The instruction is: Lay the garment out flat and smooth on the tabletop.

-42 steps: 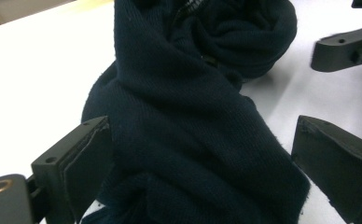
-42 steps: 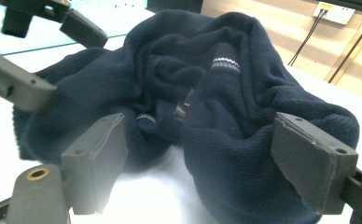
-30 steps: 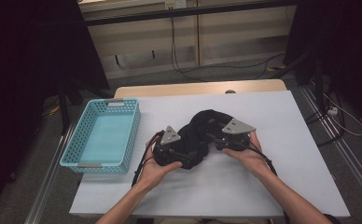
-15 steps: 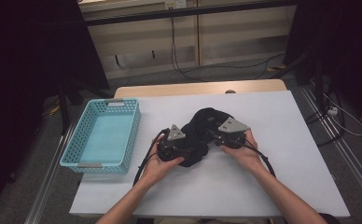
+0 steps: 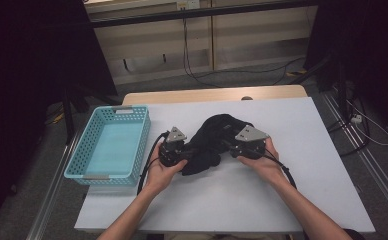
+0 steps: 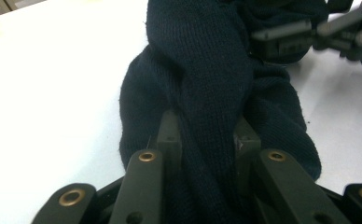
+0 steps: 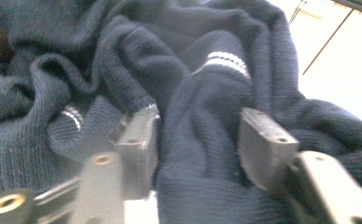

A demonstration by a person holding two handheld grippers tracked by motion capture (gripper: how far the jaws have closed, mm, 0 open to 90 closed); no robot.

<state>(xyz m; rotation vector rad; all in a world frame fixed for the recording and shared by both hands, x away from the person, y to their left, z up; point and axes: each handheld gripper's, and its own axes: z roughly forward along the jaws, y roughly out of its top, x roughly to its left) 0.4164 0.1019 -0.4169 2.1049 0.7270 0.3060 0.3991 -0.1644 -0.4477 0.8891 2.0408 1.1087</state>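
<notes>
A dark navy knit garment [image 5: 213,136] with thin white stripes lies bunched in the middle of the white table [image 5: 302,125]. My left gripper [image 5: 189,151] is at its left end; its jaws have just been closing and now pinch a thick fold of the knit [image 6: 202,70] between the pads [image 6: 170,135]. My right gripper [image 5: 227,146] is at the garment's right side. Its jaws have just been opening a little, but a roll of the fabric [image 7: 198,116] still fills the gap and touches both pads. The other gripper [image 6: 305,37] shows past the fold.
A light blue plastic basket [image 5: 143,135] stands empty at the table's left, close to my left hand. Cables trail from both grippers along the forearms. A wooden strip [image 5: 212,94] runs along the far edge, and beyond it the floor carries loose cables.
My left gripper has slid right into the garment and its jaws have closed on a fold. The right hand has stayed in place on the fabric.
</notes>
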